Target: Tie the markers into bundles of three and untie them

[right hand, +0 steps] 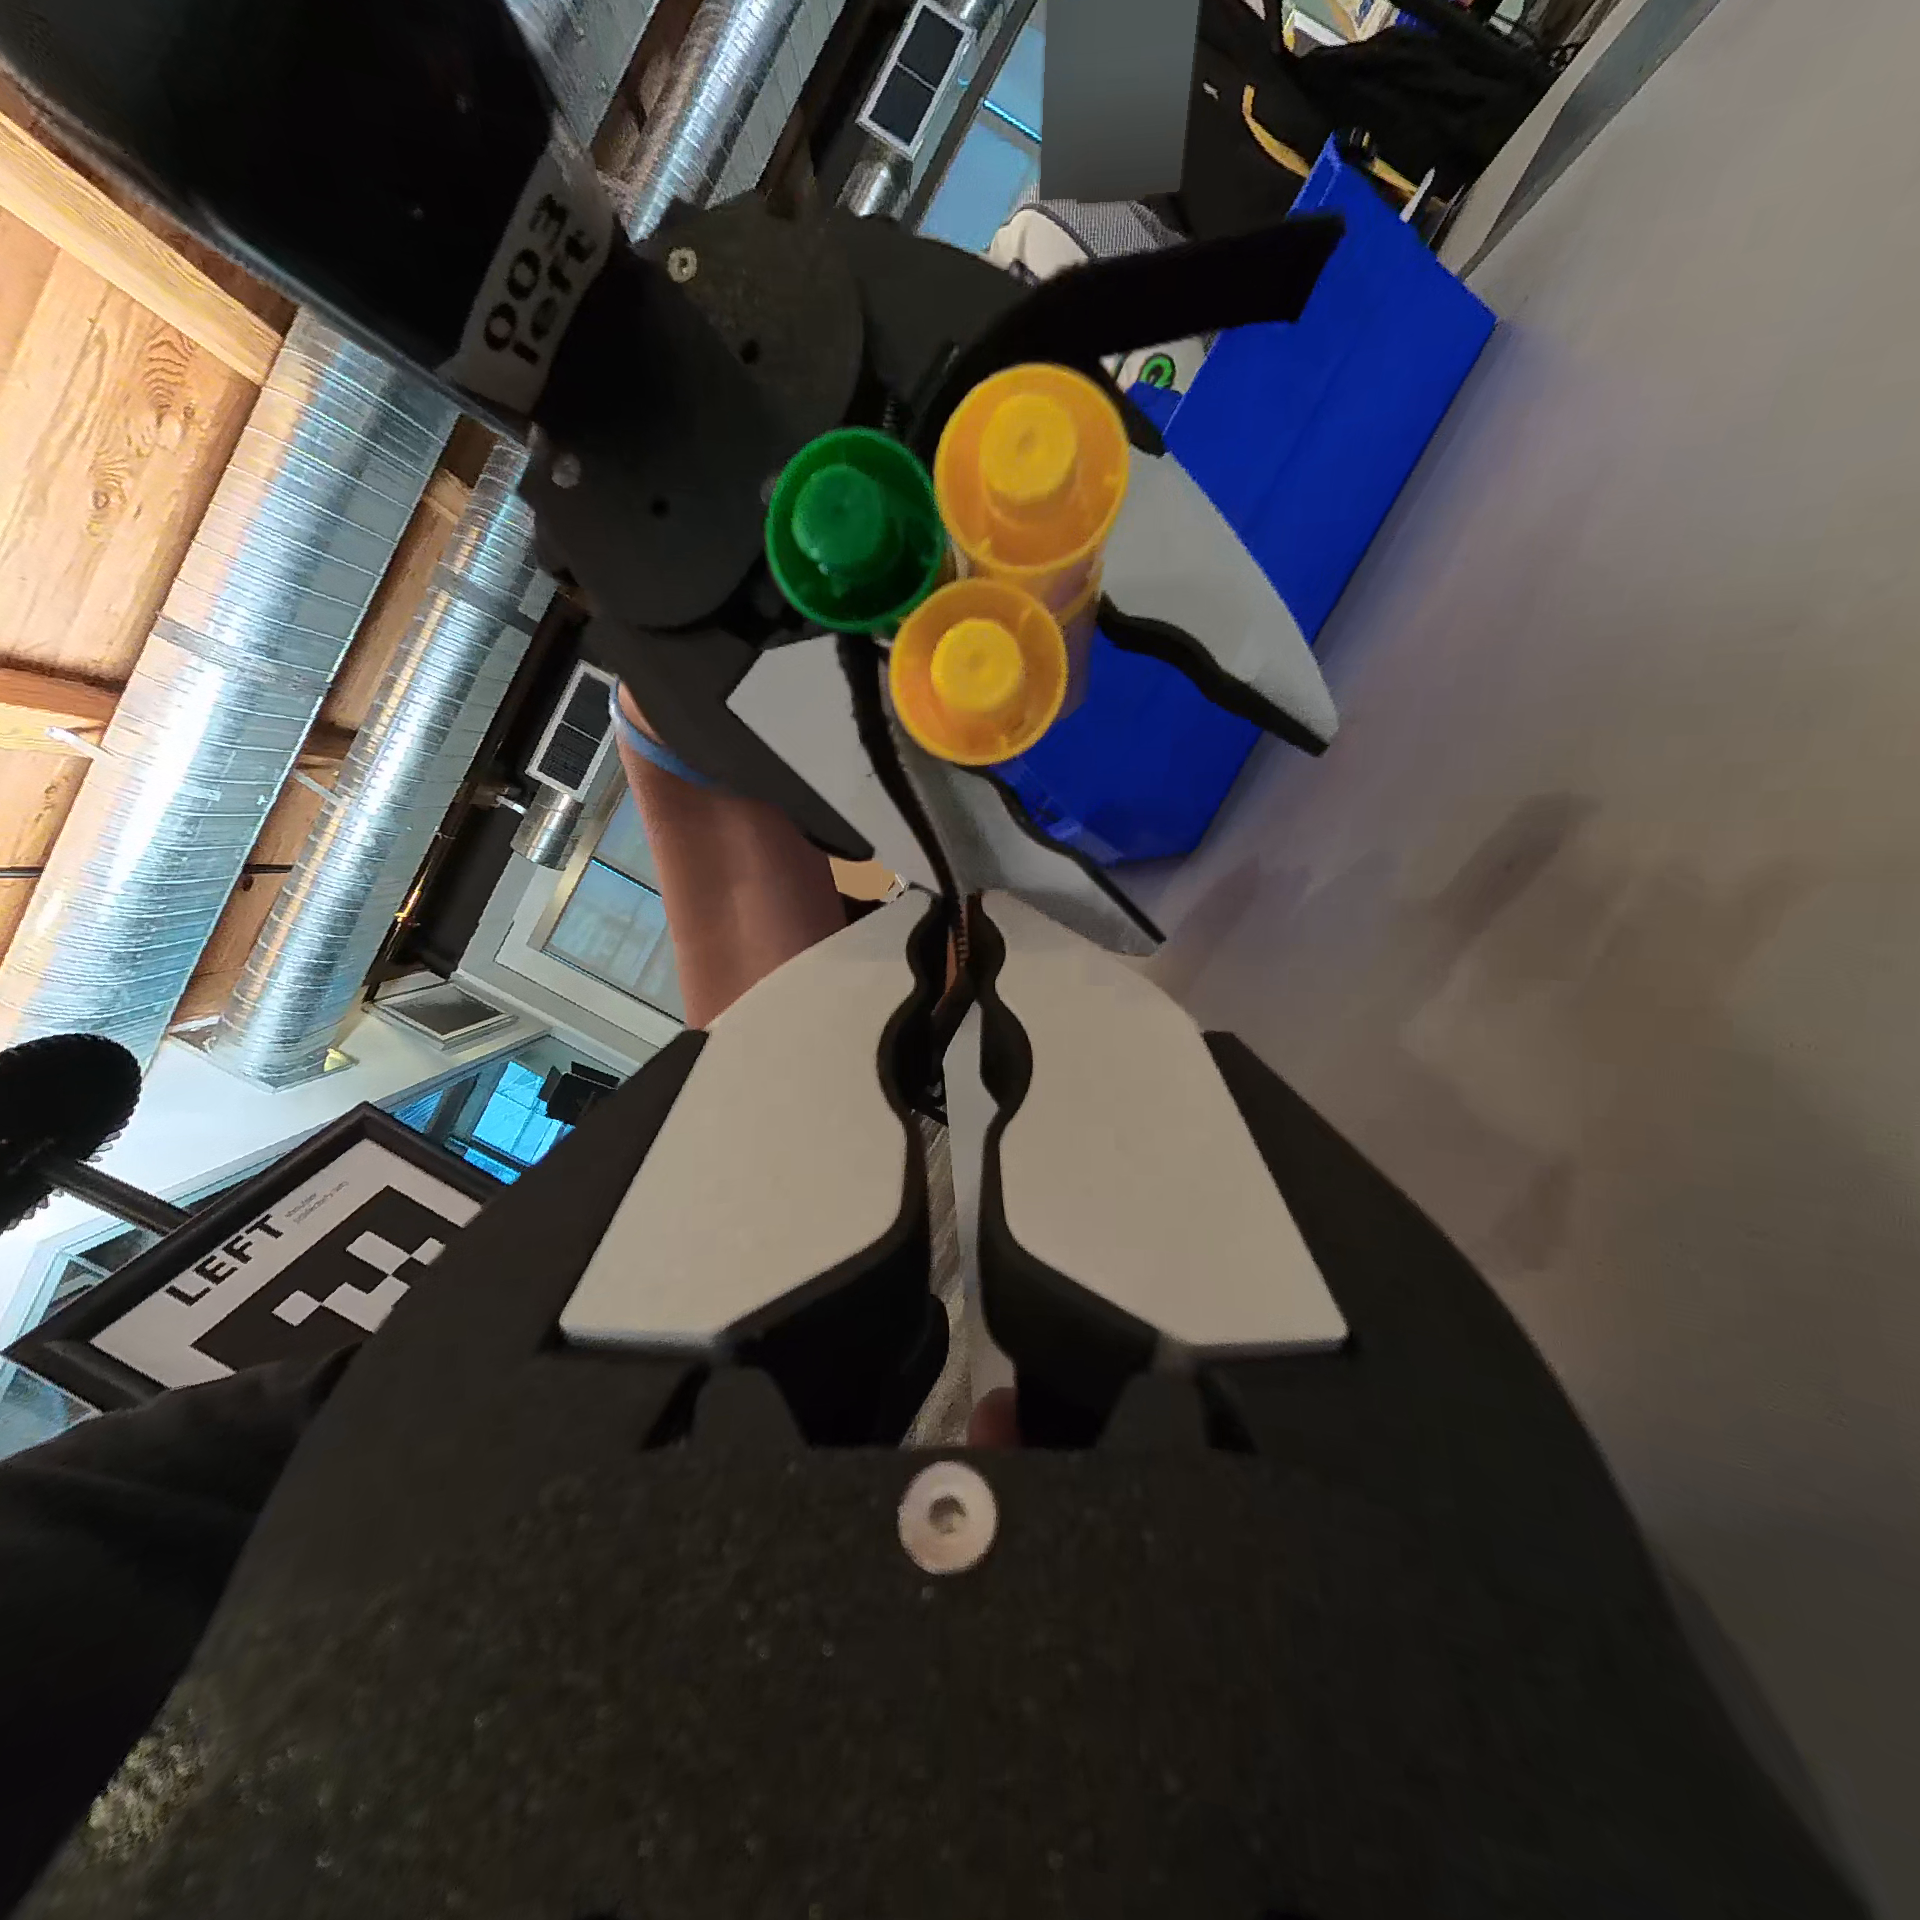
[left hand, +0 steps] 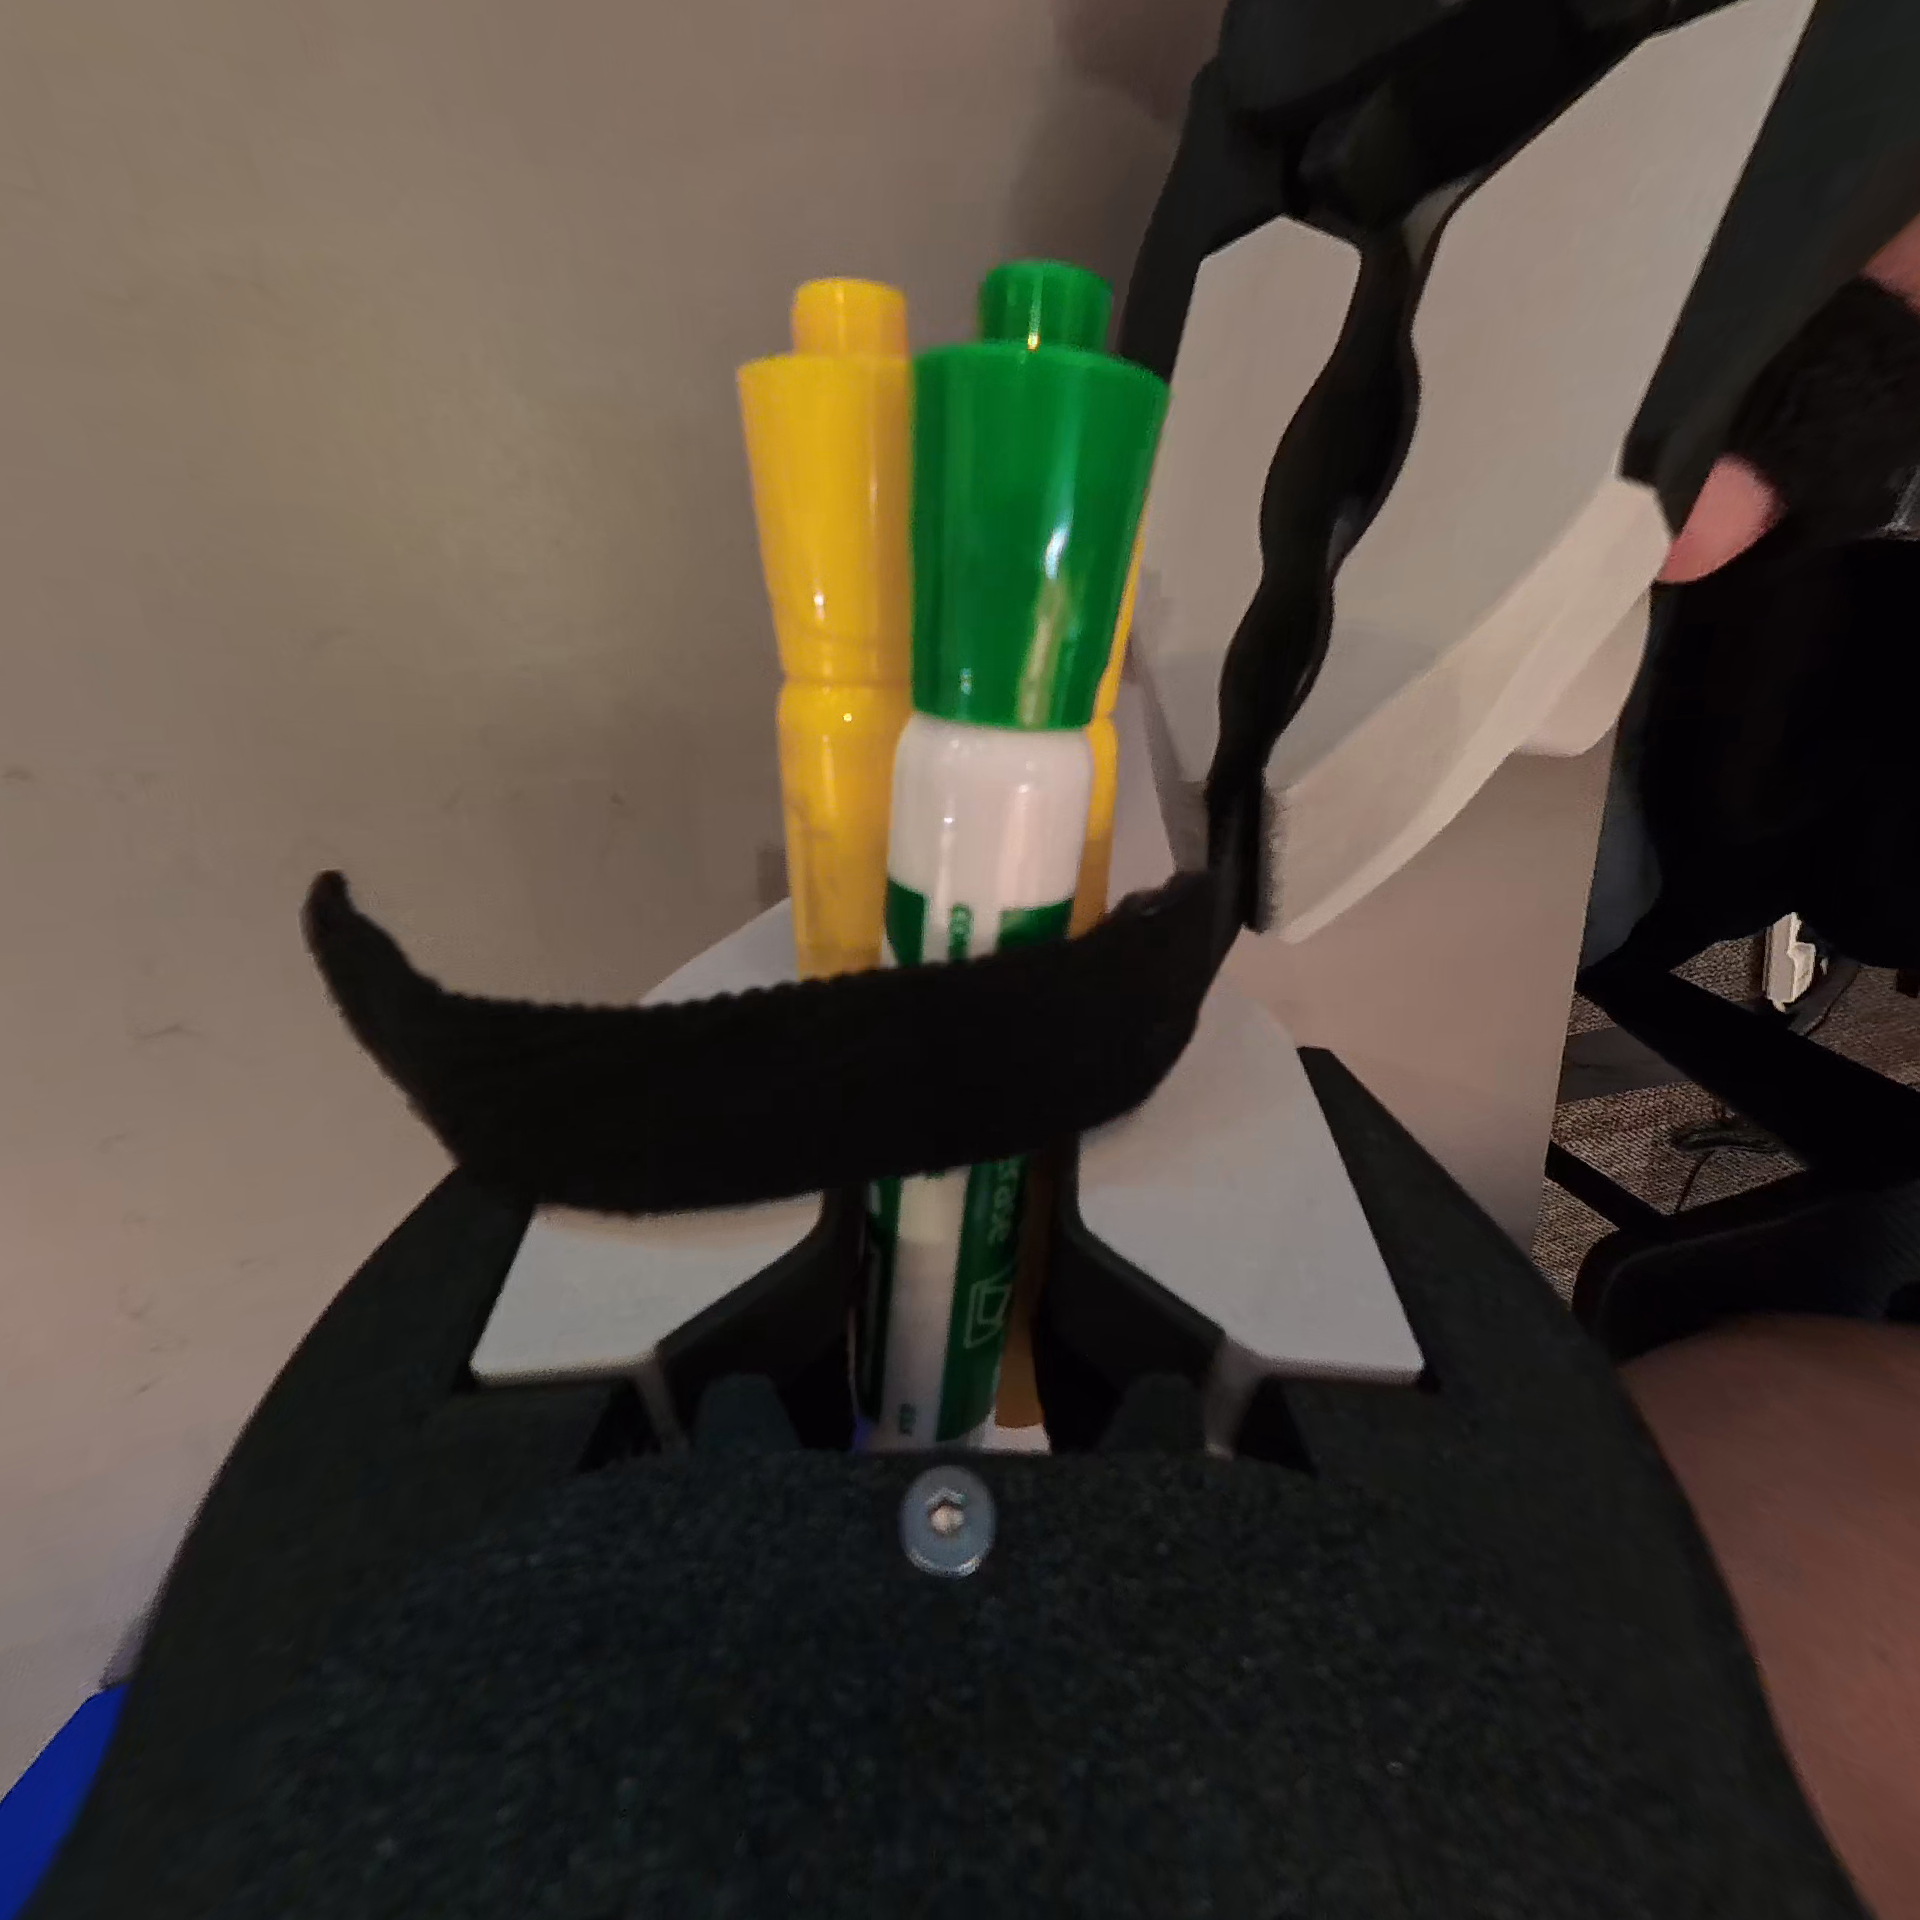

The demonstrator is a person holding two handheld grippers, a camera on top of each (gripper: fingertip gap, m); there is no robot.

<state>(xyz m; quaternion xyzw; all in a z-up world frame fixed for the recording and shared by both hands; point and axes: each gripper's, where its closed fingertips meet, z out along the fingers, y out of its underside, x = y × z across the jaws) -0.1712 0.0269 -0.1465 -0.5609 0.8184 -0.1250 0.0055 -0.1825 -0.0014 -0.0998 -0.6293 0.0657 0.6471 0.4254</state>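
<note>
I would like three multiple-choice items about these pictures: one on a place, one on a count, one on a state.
1. Where are the markers?
A. In the left gripper
B. On the floor
C. In the blue bin

2. How many yellow caps show?
A. One
B. Two
C. Three

3. How is the black strap?
A. Wrapped tight
B. Loose, one end pinched by the right gripper
C. Lying flat

Key: 1 A, the left gripper clamps the markers. 2 B, the right wrist view shows two yellow caps beside one green. 3 B, the right gripper pinches the strap, whose other end hangs free.
</note>
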